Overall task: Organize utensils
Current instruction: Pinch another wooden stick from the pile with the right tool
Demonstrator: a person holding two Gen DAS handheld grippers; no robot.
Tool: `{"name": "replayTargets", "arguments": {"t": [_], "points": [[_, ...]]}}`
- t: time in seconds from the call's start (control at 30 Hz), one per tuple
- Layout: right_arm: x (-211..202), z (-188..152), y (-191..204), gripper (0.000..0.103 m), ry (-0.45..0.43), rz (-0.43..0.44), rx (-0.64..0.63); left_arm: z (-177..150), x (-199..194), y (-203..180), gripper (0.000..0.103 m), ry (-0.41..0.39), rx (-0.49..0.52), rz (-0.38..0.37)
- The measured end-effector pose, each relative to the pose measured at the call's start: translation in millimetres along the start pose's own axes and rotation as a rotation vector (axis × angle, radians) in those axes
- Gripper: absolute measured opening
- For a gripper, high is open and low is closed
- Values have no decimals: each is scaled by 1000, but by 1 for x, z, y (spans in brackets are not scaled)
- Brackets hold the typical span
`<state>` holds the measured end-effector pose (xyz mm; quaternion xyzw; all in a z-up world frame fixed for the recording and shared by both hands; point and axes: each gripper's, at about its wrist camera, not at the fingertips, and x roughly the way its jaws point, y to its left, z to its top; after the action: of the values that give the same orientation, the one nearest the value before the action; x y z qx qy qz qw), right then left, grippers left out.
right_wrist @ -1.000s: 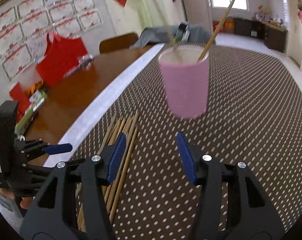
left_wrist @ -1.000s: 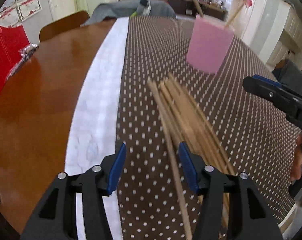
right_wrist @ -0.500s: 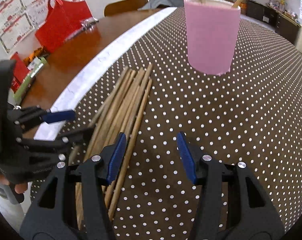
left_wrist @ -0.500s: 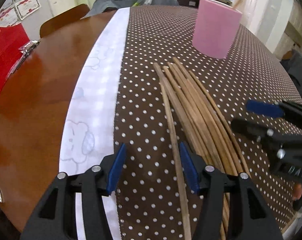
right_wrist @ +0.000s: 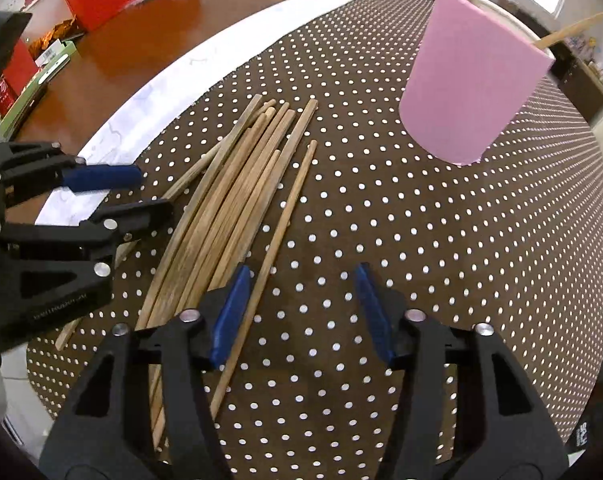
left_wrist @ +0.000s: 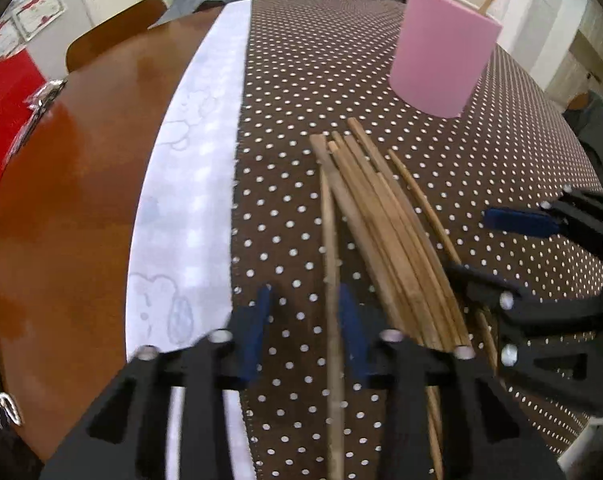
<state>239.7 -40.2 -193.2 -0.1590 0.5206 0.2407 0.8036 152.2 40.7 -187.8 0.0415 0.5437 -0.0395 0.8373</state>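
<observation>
wooden chopsticks point(right_wrist: 237, 196) lie bundled on the brown dotted tablecloth point(right_wrist: 421, 240), near the pink cylindrical cup point(right_wrist: 469, 84). left gripper point(left_wrist: 303, 328) jaws are closing around one stray stick, pads not yet pressing. right gripper point(right_wrist: 301, 312) jaws are closing, one stick just inside its left pad.

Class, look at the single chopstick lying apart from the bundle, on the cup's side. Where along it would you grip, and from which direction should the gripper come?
Grip the lone chopstick on its near half, where it lies clear of the bundle. Come from above, jaws straddling it crosswise: it lies flat on the tablecloth, thin and straight, so only its two long sides offer purchase. The right gripper, jaws closing, already has it just inside its left pad.
</observation>
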Motion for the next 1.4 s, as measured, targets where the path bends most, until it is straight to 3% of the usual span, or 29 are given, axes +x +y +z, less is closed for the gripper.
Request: {"name": "replayTargets", "arguments": {"t": [0.1, 0.2, 0.37, 0.67, 0.8, 0.87, 1.0, 1.3, 1.4], "points": [[2, 10, -6, 23, 33, 14, 1, 3, 0, -3, 13, 12, 17, -15], [3, 18, -15, 13, 53, 30, 9, 4, 0, 1, 7, 11, 0, -19], [4, 24, -33, 6, 54, 91, 50, 3, -1, 9, 6, -1, -52, -43], [-10, 18, -64, 6, -21, 135, 99, 4, -14, 31, 6, -50, -156, -22], [-32, 13, -70, 5, -106, 162, 122, 8, -30, 43, 6, -120, -227, -17], [-48, 7, -71, 5, -158, 176, 133, 13, -44, 43, 6, -193, -243, -46], [-74, 1, -79, 5, -263, 220, 158, 20, -74, 33, 6, -340, -240, -103], [-115, -6, -116, 5, -443, 275, 219, 55, -111, -9, 6, -574, -203, -220], [-107, 1, -118, 5, -404, 278, 223, 71, -111, -22, 6, -575, -170, -208]]}}
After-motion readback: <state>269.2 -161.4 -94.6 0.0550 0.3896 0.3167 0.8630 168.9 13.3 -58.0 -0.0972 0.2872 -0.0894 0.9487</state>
